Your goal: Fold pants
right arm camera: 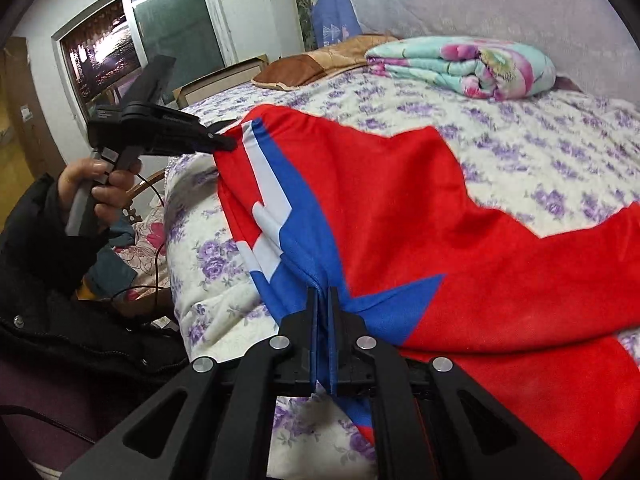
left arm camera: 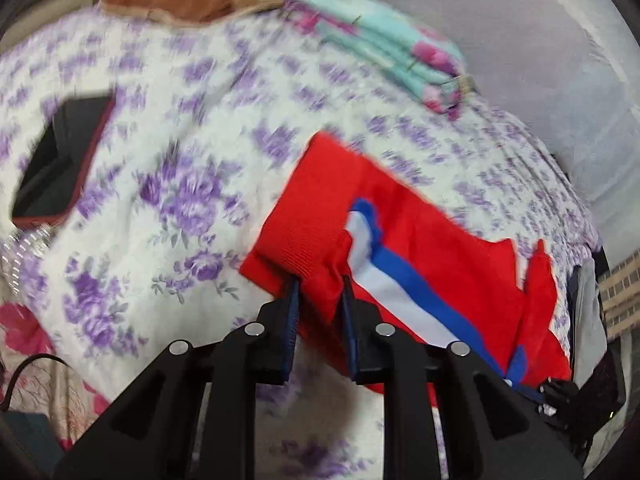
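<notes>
The red pants [right arm camera: 460,232] with a blue and white side stripe lie spread over the floral bed, partly lifted at the near edge. My left gripper [left arm camera: 319,280] is shut on the red fabric next to the ribbed waistband [left arm camera: 296,236]; it also shows in the right wrist view [right arm camera: 228,143], pinching the pants' upper corner. My right gripper [right arm camera: 323,292] is shut on the blue stripe part of the pants at the bed's near edge. The pants [left arm camera: 420,264] hang stretched between both grippers.
A bed with a purple-flowered quilt [right arm camera: 520,152] holds a folded teal and pink blanket [right arm camera: 464,66] and a brown pillow [right arm camera: 316,66] at the far side. A dark tablet-like object [left arm camera: 60,168] lies on the quilt. A window [right arm camera: 136,40] is at the left.
</notes>
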### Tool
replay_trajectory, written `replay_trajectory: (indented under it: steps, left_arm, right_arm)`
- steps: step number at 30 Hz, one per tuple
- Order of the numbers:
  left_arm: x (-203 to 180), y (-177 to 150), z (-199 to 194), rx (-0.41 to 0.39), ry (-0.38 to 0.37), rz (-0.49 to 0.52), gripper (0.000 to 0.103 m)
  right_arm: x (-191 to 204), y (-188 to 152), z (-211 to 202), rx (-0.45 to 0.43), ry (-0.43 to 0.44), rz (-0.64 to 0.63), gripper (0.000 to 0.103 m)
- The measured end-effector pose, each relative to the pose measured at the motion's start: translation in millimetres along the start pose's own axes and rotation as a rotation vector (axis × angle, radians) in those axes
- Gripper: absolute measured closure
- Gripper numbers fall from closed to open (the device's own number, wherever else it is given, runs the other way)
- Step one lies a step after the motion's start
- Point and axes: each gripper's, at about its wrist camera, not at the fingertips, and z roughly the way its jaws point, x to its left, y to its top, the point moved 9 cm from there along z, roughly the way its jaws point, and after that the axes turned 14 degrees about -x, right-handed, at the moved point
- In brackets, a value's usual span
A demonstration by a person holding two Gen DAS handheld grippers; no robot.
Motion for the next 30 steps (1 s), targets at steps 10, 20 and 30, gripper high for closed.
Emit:
replay_trajectory:
  steps: [10, 20, 30]
  left_arm:
    - [13.5, -28.4, 16.2, 0.052, 0.071, 0.050, 0.075]
    - [-55.4, -20.0, -60.5, -0.072, 0.037, 0.346, 0.030]
    - [-227.7, -130.7, 9.8, 0.129, -0.333, 0.630, 0.028]
  right_arm:
    - [1.9, -17.3, 3.1, 0.044, -0.012, 0.009, 0.085]
    - [-112.2, 75.9, -102.9, -0.172, -0.494, 0.079, 0.010]
    - [-277.2, 56.3, -6.2, 0.236, -0.921, 0.148, 0.023]
